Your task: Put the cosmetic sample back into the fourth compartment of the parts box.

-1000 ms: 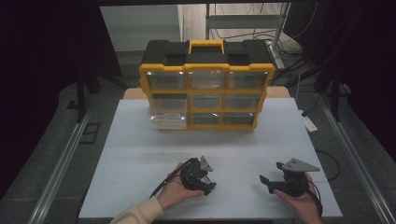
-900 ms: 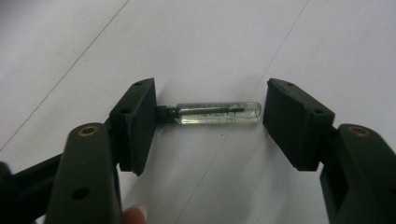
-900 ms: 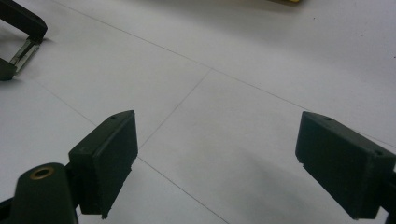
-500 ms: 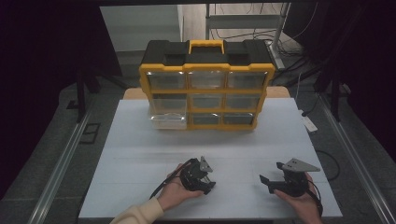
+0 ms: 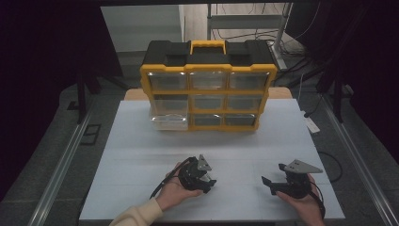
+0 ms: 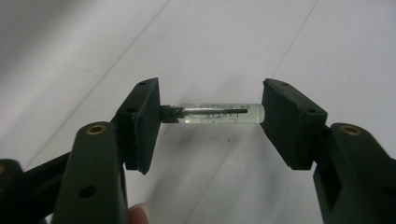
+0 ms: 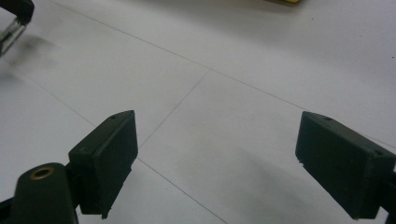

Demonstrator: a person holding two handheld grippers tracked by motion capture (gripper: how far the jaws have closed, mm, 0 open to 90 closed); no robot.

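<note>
My left gripper [image 6: 210, 114] is shut on a small clear tube [image 6: 219, 113] with a dark pin-like piece inside. The tube lies crosswise, its two ends pressed between the pads, just above the white table. In the high view a hand holds this left gripper [image 5: 206, 180] low over the table's front middle. My right gripper [image 7: 215, 154] stands open with only bare table between its jaws. It rests in the other hand near the front right, and the high view shows the right gripper [image 5: 272, 175] pointing left. The tube's end [image 7: 11, 30] shows at the right gripper view's top left corner.
A yellow and black drawer organiser [image 5: 207, 89] with clear drawers stands at the back of the white table [image 5: 141, 155]. Its bottom left drawer [image 5: 168, 121] is pulled out a little. Metal rails run along both sides of the table.
</note>
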